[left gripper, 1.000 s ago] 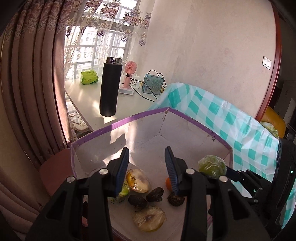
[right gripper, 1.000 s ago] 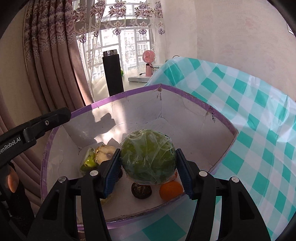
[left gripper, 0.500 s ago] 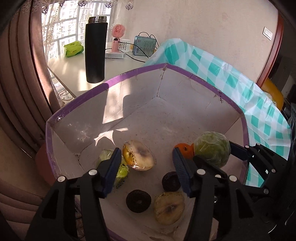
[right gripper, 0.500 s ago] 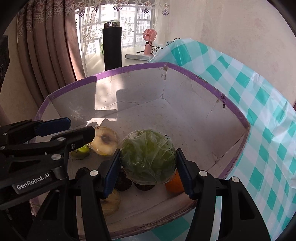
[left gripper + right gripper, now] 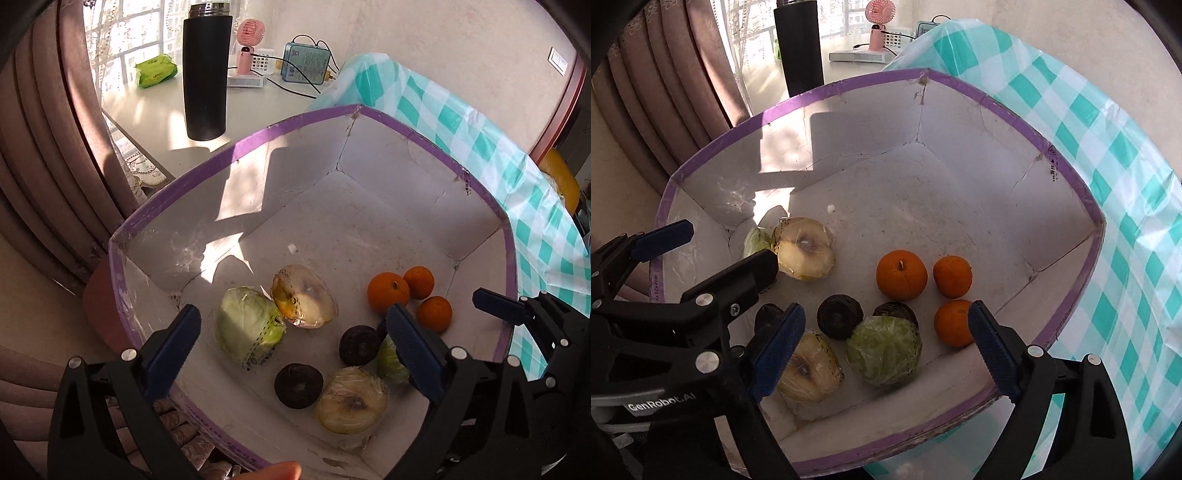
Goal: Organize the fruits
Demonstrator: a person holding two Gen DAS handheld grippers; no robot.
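A white box with a purple rim [image 5: 229, 155] [image 5: 849, 83] holds the produce. A wrapped green cabbage [image 5: 884, 350] lies on the box floor just under my right gripper [image 5: 886, 347], which is open and empty above it. My left gripper [image 5: 295, 345] is open and empty over the box's near side. Another wrapped cabbage [image 5: 247, 328], two wrapped pale cut fruits [image 5: 304, 301] [image 5: 351, 402], dark round fruits [image 5: 298, 386] [image 5: 839, 316] and three oranges [image 5: 901, 274] [image 5: 388, 291] lie inside too.
The box sits on a teal checkered cloth [image 5: 1108, 122]. Behind it a pale desk [image 5: 266, 99] carries a black flask [image 5: 205, 70], a pink fan [image 5: 249, 44], a blue device with cables and a green packet. Curtains [image 5: 44, 147] hang at the left.
My right gripper opened and let go of the wrapped cabbage, which now lies on the box floor. Both grippers moved forward over the box, and the left one opened wider.
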